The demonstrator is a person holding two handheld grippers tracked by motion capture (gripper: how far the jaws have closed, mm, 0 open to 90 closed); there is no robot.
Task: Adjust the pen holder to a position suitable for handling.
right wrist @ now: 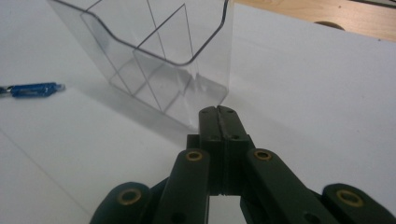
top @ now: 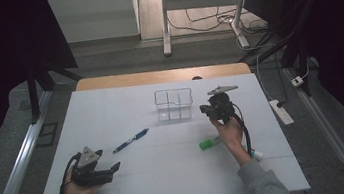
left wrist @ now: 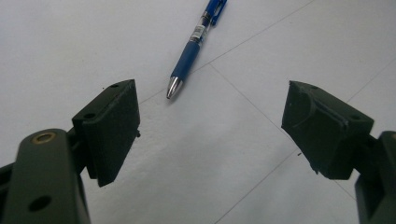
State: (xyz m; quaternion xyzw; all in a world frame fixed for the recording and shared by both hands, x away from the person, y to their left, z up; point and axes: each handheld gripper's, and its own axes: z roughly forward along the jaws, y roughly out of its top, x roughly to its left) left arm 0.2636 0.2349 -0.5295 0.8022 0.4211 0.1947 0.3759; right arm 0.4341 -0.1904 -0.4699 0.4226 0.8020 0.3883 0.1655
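White sheeting covers the counter (top: 169, 168), which stands in a dim room with dark curtains at either side and desk legs and cables on the floor beyond. At the near left corner a person's left hand (top: 74, 193) lies low on the counter, palm cupping the left hand-held gripper (top: 114, 167) from below, the tool lying almost level and pointing toward the middle of the surface; its jaws stand wide apart with nothing between them, as the left gripper view (left wrist: 210, 126) confirms. Just ahead of those jaws lies a blue pen (top: 131, 140), slanted on the sheet, its metal tip toward the left hand-held gripper and clear of both jaws (left wrist: 194, 44). Farther back, near the centre, stands a clear plastic organiser (top: 174, 104), upright and split by inner walls into compartments. To its right the right hand (top: 230, 132) rises from a grey sleeve, forearm angled up off the counter, carrying the right hand-held gripper (top: 207, 108) raised and aimed at the organiser's near right corner; its jaws are pressed fully together and grip nothing, and the right gripper view places them (right wrist: 218, 112) just short of the organiser's wall (right wrist: 140, 46). Beside that wrist a green-capped tube (top: 210, 144) rests on the sheet, partly hidden by the hand.
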